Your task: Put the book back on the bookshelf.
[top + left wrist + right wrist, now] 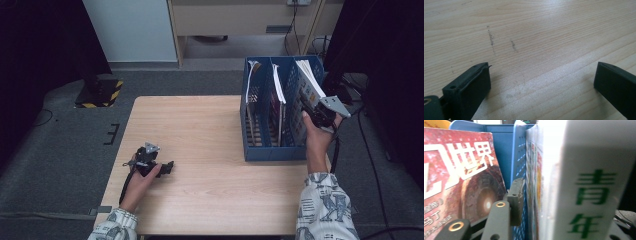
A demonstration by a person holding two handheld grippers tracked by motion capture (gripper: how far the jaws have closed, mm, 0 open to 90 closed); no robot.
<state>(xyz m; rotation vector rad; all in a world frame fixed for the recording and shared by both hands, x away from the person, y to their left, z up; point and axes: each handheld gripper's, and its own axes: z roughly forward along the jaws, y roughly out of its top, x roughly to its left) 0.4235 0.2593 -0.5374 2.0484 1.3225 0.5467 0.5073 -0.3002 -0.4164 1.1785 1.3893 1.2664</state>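
A blue three-slot file rack (272,152) stands on the right of the wooden table (210,200). In its right slot leans a thick white-spined book (306,77) with green characters (594,182). My right gripper (311,107) is at that slot, and the book sits between its jaws. In the right gripper view the left finger (515,200) stands just off the pages beside the blue divider (519,157), while the book hides the other finger. My left gripper (167,167) rests on the table at the front left, jaws wide apart (542,67) over bare wood.
A red magazine (461,175) fills the middle slot (276,107), and more papers (251,80) stand in the left slot. Grey carpet (65,165) surrounds the table; a stand base with yellow-black tape (100,92) is at the far left, cables (370,145) to the right.
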